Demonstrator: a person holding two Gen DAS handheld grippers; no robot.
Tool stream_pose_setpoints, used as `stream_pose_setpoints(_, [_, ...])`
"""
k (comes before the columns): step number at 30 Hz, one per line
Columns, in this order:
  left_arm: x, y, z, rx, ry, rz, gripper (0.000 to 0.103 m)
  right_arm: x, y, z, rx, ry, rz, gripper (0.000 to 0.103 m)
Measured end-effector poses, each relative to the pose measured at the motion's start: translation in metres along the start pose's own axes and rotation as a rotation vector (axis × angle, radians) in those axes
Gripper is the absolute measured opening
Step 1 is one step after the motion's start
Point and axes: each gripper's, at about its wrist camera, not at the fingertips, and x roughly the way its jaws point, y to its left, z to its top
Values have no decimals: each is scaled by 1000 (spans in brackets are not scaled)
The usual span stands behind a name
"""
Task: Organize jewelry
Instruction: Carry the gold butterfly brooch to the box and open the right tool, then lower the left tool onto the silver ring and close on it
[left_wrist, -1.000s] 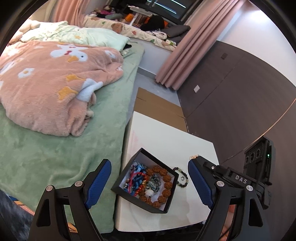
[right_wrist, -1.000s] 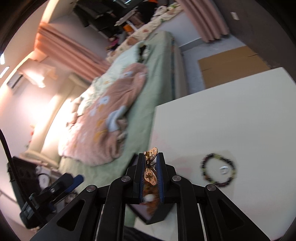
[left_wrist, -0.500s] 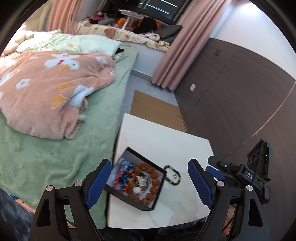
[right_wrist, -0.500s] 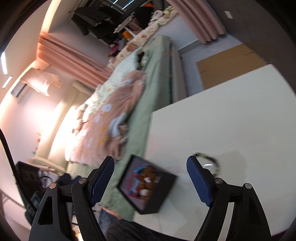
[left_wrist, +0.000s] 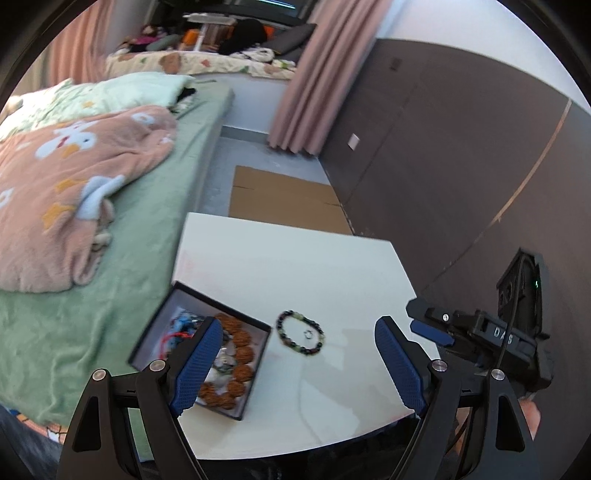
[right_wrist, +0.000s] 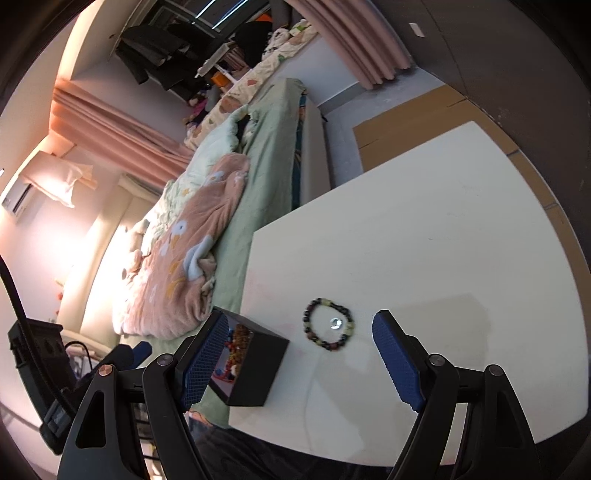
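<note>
Left wrist view: the left tongs (left_wrist: 301, 363) stand wide apart with nothing between their blue pads, hovering above the near part of the white counter (left_wrist: 295, 258). A black box (left_wrist: 201, 349) sits at the counter's near left edge, partly hidden behind the left pad; inside it lie a brown beaded bracelet (left_wrist: 236, 354) and a tangle of blue and red pieces, too blurred to name. Just right of the box, apart from it, a dark beaded bracelet (left_wrist: 300, 332) lies flat on the counter with a small silver ring (left_wrist: 307, 334) inside its loop. The right tongs (left_wrist: 432, 330) enter from the far right, above the counter's right edge. A green bed (left_wrist: 110, 277) with a pink blanket (left_wrist: 66, 177) runs along the left.

Right wrist view: the right tongs (right_wrist: 301, 363) are also spread wide and empty. The dark beaded bracelet (right_wrist: 328, 329) lies between the pads, further off, with the ring (right_wrist: 335, 323) within it. The black box (right_wrist: 251, 369) sits left of it at the counter (right_wrist: 424, 240) edge.
</note>
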Motion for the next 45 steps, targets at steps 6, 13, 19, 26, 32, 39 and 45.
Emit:
stream_pose_setpoints(6, [28, -21, -8, 55, 65, -14, 61, -9, -20, 0, 37, 9, -37, 81])
stream_pose_setpoints(13, [62, -29, -14, 55, 118, -15, 52, -21, -37, -1, 59, 3, -60, 81])
stream_pose_setpoints(19, [91, -39, -19, 72, 162, -5, 44, -29, -50, -1, 71, -4, -69, 81])
stream_pose_setpoints(26, [125, -45, -26, 123, 213, 52, 29, -35, -60, 1, 94, -12, -70, 81])
stream_pose_setpoints(32, [147, -44, -32, 182, 245, 103, 28, -36, -67, 2, 117, -15, -79, 81])
stream_pose_setpoints(39, [171, -44, -37, 216, 292, 144, 28, -36, -67, 2, 125, -21, -89, 81])
stream_pose_setpoints(45, [182, -44, -36, 240, 297, 143, 28, -34, -68, 3, 124, -13, -100, 81])
